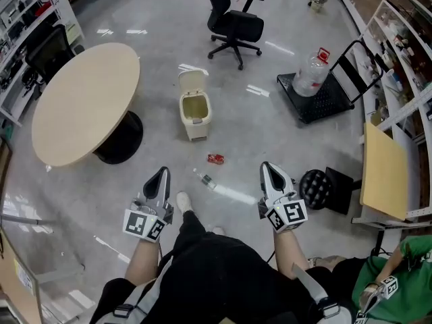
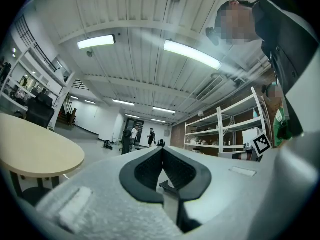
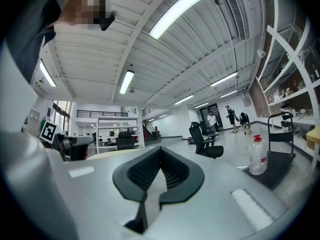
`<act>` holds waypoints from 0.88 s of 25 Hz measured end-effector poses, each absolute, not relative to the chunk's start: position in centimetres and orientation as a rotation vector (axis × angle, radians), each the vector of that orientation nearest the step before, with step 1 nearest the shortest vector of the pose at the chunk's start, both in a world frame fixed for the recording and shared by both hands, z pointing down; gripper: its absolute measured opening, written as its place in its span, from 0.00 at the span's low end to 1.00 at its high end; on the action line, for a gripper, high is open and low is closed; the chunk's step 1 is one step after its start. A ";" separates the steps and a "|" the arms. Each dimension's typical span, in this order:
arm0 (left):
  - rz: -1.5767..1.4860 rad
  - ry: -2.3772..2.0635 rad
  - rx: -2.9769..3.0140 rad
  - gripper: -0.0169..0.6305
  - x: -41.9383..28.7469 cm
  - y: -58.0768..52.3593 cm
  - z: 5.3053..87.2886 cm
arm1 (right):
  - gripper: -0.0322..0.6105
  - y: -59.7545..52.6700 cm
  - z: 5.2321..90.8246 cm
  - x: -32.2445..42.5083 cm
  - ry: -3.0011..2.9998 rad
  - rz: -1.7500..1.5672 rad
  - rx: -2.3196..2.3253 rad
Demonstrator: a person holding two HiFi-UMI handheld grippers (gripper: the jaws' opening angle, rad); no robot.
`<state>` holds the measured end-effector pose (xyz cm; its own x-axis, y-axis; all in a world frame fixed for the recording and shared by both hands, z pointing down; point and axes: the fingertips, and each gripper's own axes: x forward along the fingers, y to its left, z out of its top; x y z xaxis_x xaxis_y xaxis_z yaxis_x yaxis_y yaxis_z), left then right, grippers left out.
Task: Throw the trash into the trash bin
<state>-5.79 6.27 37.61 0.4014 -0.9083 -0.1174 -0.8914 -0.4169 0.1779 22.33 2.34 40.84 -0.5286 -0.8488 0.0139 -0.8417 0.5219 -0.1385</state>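
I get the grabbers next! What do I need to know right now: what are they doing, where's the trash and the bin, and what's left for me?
Left gripper: fingers shut, nothing in them.
Right gripper: fingers shut, nothing in them.
Trash: a small red piece of trash and a clear bottle lie on the floor, between the two grippers and a little ahead of them.
Trash bin: cream, lid up, standing past the trash, beside the round table.
Done: nothing picked up; no trash shows inside the bin.
Left: grab each piece and drop it in the bin.
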 end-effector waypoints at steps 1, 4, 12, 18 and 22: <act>-0.298 -1.636 2.557 0.03 -6.2 5.6 37.8 | 0.06 1.7 40.9 21.8 2.694 -0.191 -1.512; -0.289 -1.600 2.573 0.03 -7.0 2.8 38.1 | 0.06 -0.2 40.4 20.7 2.677 -0.180 -1.537; -0.282 -1.497 2.656 0.03 -7.9 -5.6 37.6 | 0.06 -5.5 39.0 19.0 2.635 -0.155 -1.578; -0.297 -1.438 2.704 0.03 -8.8 -9.8 36.5 | 0.06 -9.6 38.3 16.1 2.637 -0.127 -1.572; -0.292 -1.402 2.734 0.03 -9.6 -12.2 36.1 | 0.06 -12.2 38.0 13.8 2.632 -0.124 -1.551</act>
<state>-9.55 -12.24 36.14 0.5698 -0.8094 -0.1422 -0.7989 -0.5861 0.1348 13.79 -12.24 38.03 -0.4827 -0.8752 -0.0315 -0.8684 0.4830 -0.1125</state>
